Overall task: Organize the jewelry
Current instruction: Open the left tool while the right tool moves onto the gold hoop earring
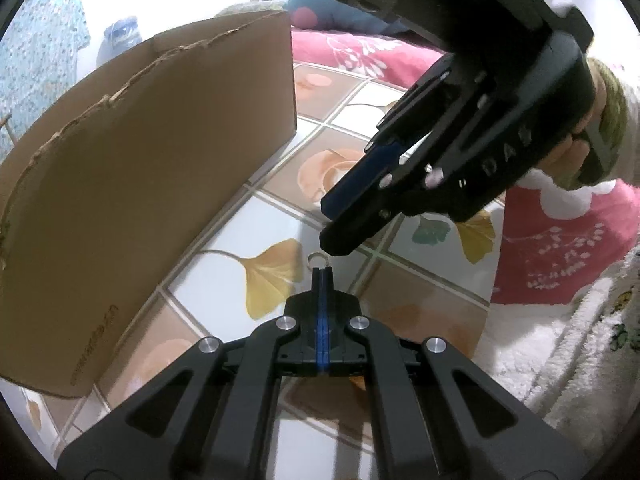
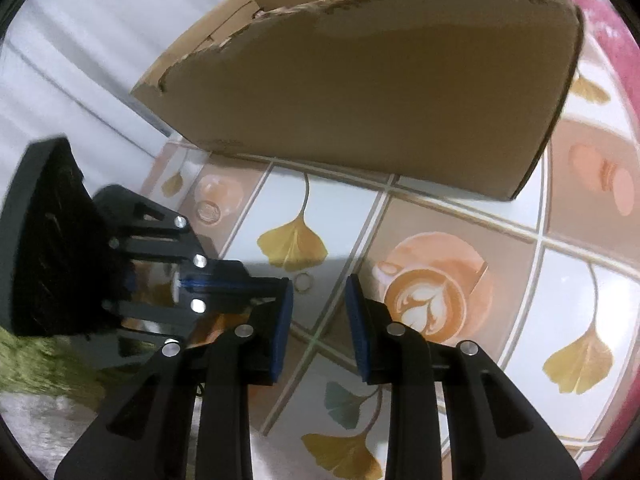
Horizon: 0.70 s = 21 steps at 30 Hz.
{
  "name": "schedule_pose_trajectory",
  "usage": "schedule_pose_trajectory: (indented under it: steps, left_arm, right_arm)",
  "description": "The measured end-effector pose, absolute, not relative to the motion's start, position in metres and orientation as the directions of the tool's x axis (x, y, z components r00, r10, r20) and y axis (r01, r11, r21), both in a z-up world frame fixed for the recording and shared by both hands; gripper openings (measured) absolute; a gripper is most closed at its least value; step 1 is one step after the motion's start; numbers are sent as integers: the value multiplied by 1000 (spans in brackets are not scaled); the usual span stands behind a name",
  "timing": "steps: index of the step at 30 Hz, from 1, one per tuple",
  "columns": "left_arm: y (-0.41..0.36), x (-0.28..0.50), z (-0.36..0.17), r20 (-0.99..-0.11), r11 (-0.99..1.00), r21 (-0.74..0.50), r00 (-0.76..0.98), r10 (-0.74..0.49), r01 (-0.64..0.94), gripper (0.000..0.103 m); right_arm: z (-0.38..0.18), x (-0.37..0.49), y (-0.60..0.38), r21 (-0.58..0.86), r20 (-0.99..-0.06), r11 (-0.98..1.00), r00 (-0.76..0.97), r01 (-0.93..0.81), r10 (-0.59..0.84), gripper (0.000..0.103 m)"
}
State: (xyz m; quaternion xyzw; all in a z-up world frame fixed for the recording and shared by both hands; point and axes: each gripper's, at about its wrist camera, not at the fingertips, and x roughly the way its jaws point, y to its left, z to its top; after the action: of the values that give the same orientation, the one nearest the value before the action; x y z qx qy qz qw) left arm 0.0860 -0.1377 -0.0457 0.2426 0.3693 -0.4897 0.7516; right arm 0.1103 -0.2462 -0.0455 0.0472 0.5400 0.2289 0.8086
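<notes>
Small ring (image 1: 316, 258) lies flat on counter (image 1: 224, 220): light, stiff, slippery (pinch rim). Left tongs (image 1: 323, 270) pressed together w/ nothing between; right tongs (image 2: 320, 320) spread.

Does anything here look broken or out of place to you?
Yes. The cardboard box has a ragged, torn top edge, as if its flaps were ripped off. And a small ring lies alone on the patterned tablecloth, outside the box, just past the tip of the left gripper, whose fingers are closed.
</notes>
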Motion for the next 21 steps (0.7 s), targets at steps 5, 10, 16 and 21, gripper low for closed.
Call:
schedule_pose_trajectory:
  steps: [5, 10, 16, 21]
  left_arm:
    - [-131, 85, -48, -807, 430, 6, 258, -532, 903, 0]
    - [-125, 86, -48, -810, 452, 4, 268, -522, 892, 1]
    - [-122, 90, -48, -808, 480, 14, 293, -511, 877, 12]
    - [-119, 91, -49, -806, 490, 5, 294, -514, 872, 14]
  right_arm:
    - [-48, 104, -228, 226, -863, 894, 346, -386, 368, 26]
    - [-50, 105, -221, 178, -865, 896, 369, -408, 340, 19]
    - [-50, 102, -210, 113, -872, 887, 384, -447, 305, 17]
    - [-49, 102, -208, 117, -872, 884, 380, -452, 310, 17]
